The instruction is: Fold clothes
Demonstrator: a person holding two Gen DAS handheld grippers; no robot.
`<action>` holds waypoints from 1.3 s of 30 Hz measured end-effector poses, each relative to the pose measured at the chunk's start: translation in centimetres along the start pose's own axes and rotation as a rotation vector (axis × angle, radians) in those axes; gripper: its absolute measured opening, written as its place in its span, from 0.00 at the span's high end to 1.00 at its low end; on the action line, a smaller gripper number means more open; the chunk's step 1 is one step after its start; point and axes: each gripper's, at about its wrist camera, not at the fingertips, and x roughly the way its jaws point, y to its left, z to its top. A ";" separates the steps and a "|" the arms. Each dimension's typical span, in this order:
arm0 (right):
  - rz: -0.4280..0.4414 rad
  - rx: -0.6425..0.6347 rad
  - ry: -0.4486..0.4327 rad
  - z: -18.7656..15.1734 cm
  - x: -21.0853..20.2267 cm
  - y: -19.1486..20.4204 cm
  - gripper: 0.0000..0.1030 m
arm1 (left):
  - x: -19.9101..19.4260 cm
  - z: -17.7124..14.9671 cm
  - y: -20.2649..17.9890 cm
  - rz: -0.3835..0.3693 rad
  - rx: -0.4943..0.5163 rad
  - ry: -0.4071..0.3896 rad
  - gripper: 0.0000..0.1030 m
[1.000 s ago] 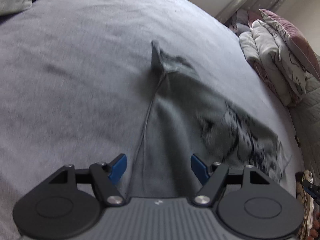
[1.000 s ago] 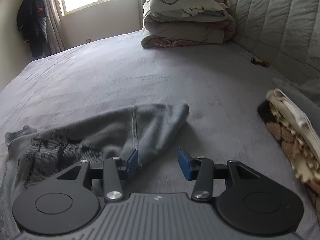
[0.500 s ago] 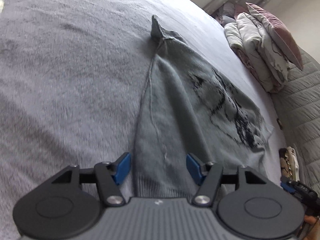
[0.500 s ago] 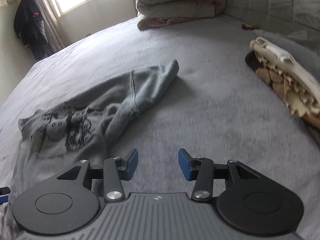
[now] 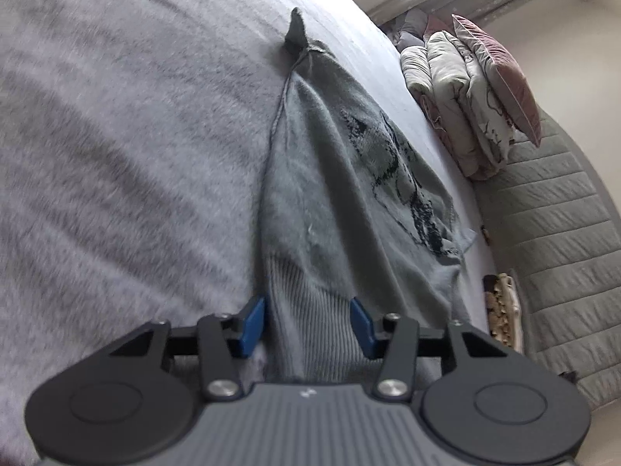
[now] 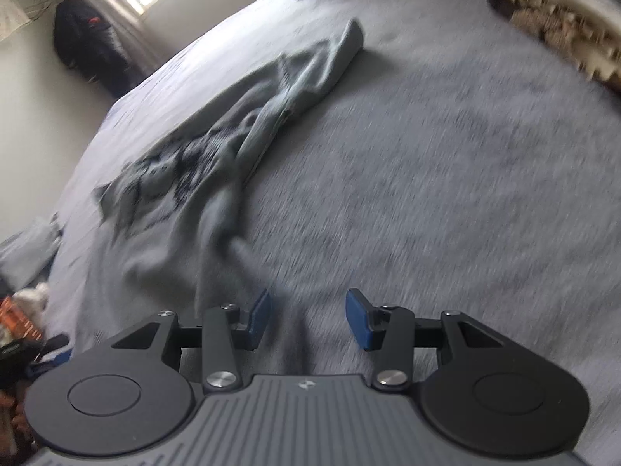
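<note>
Folded bedding (image 5: 458,101), dark jacket (image 6: 87,42)

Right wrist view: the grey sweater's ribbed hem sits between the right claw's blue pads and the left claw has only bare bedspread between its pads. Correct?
No, the sides are swapped. In the left wrist view the grey sweater's ribbed hem sits between the left claw's pads, whose jaws are closing. In the right wrist view the right claw has only bare bedspread between its pads.
</note>
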 end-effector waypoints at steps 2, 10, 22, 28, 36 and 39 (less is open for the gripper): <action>0.022 -0.003 0.012 -0.6 -0.2 -0.1 0.54 | -0.2 -0.4 0.4 -0.007 -0.010 0.010 0.58; 0.031 -0.097 0.074 -2.2 -0.1 1.7 0.93 | -1.6 -1.4 -1.3 0.135 0.072 -0.044 0.95; -0.015 -0.243 0.047 -1.5 -5.6 4.5 0.94 | -6.5 -2.3 -4.5 0.261 0.259 -0.061 0.95; -0.027 -0.298 0.069 -2.7 -5.9 5.2 0.94 | -6.2 -3.1 -3.5 0.316 0.296 -0.027 0.95; -0.083 -0.285 0.134 -3.9 -2.0 4.1 0.94 | -4.2 -3.2 -2.2 0.358 0.287 -0.008 0.95; -0.095 -0.278 0.159 -4.1 -1.0 3.9 0.94 | -4.1 -3.0 -2.2 0.351 0.282 -0.003 0.92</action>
